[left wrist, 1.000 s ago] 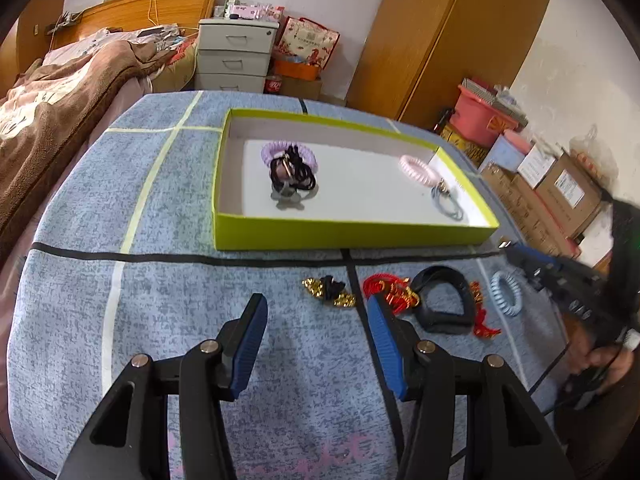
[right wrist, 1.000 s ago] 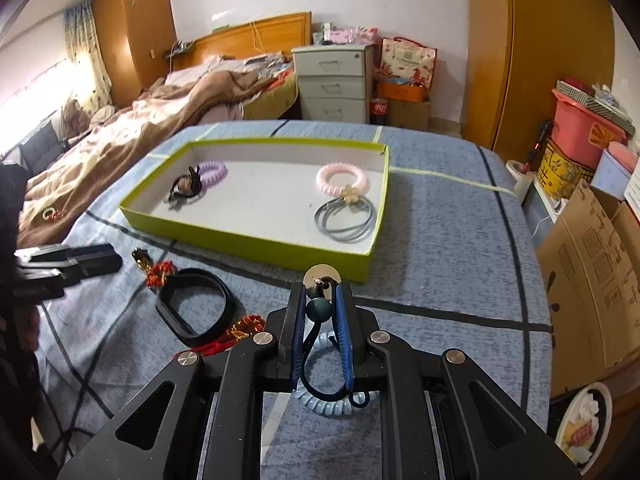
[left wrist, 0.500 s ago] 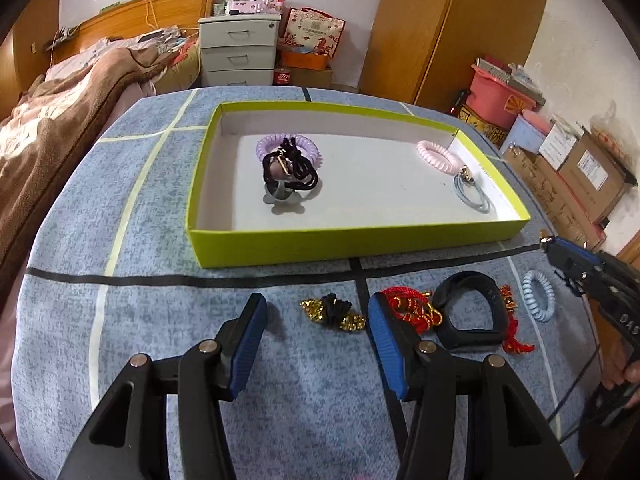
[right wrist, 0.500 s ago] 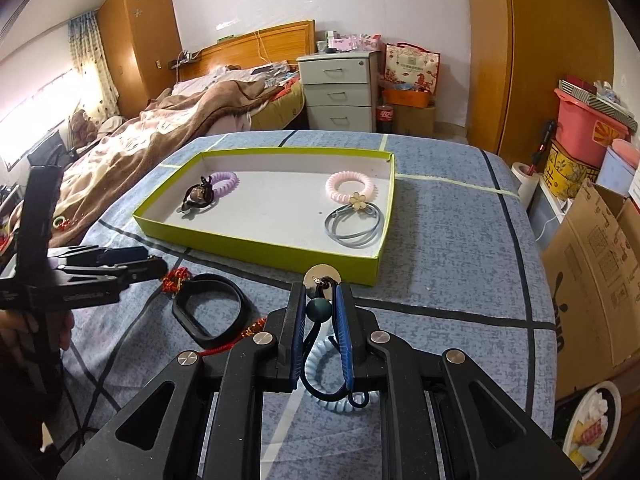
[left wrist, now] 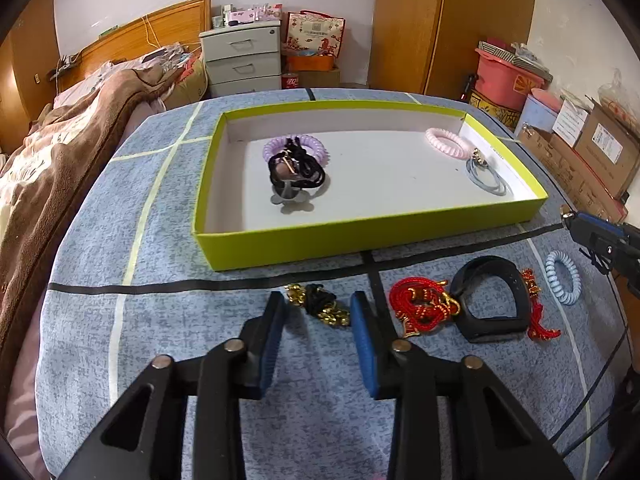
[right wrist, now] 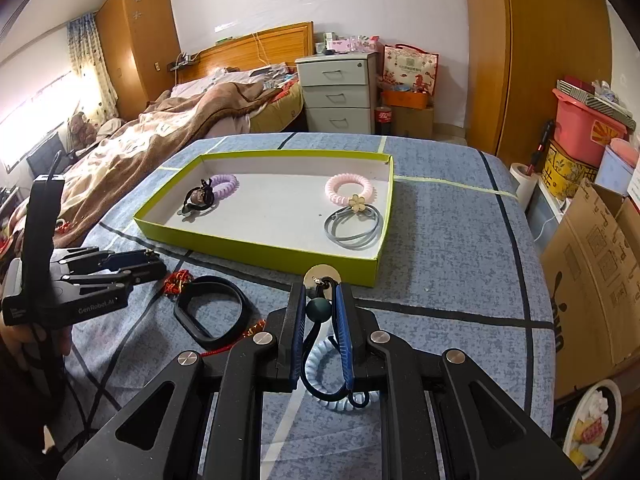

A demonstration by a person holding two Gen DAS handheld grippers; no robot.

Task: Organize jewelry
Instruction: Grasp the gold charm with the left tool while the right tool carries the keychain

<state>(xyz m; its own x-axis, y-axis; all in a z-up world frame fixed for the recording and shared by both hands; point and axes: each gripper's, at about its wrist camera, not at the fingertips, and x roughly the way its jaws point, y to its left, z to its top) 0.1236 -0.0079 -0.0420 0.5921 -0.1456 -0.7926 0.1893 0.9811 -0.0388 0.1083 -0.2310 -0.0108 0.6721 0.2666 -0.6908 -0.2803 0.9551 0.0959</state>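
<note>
Jewelry: black-and-gold chain piece (left wrist: 322, 307) lies on the table (left wrist: 168, 312), near side of the green tray (left wrist: 360, 240).
Left tool (left wrist: 320, 334): fingers apart, straddling the chain piece, not touching.
Right tool (right wrist: 320, 334): clamped on a dark hair tie with bead (right wrist: 319, 311), above the pale blue coil tie (right wrist: 320, 364).
Risk: closing the left tool too high could pinch only cloth; the dangling tie might snag the coil.

Bedroom around me: white walls, wooden headboard (right wrist: 256, 46) upper centre, grey drawer unit (right wrist: 338, 94) beside it, tall wardrobe (right wrist: 536, 56) right, bright curtained window (right wrist: 48, 92) far left.
</note>
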